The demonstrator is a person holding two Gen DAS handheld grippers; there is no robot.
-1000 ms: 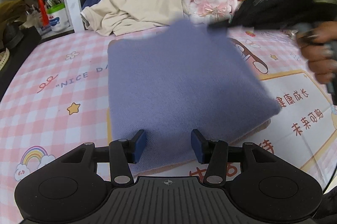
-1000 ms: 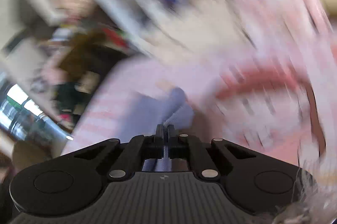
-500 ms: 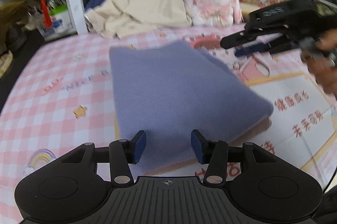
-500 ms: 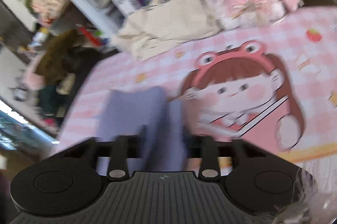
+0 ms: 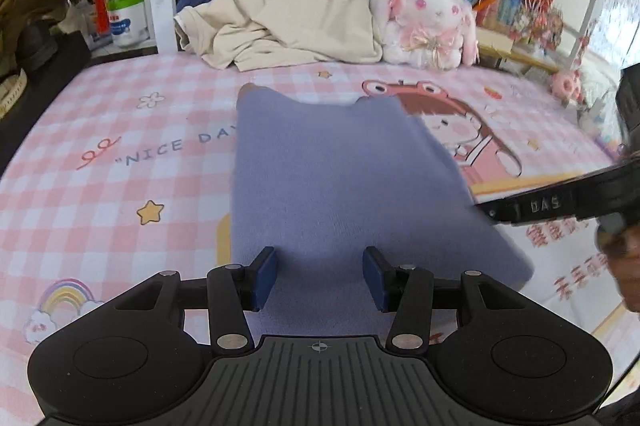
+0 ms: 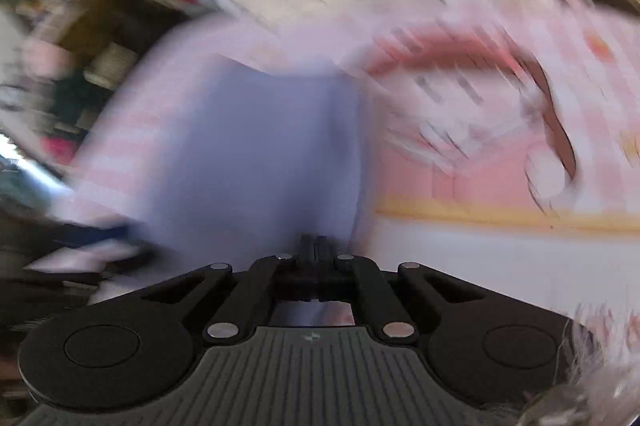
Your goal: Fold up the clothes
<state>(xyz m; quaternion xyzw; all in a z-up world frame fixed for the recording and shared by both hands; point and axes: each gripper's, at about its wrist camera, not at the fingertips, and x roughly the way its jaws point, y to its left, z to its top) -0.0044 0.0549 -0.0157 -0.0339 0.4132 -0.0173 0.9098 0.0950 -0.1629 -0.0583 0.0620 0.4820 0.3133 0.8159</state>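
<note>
Right gripper (image 6: 318, 240) has dropped to the folded lavender cloth's (image 5: 340, 186) right edge, fingers clenched empty after opening half a second back. Left gripper (image 5: 319, 278) hangs parted over the near edge, gripping nothing. Cloth lies mid-mat (image 5: 100, 154); fold looks finished.

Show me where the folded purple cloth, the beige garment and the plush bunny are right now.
folded purple cloth (image 5: 344, 186), left wrist view, middle of its top face.
beige garment (image 5: 296, 26), left wrist view, centre of the crumpled heap by the books.
plush bunny (image 5: 430, 20), left wrist view, its white face.
</note>
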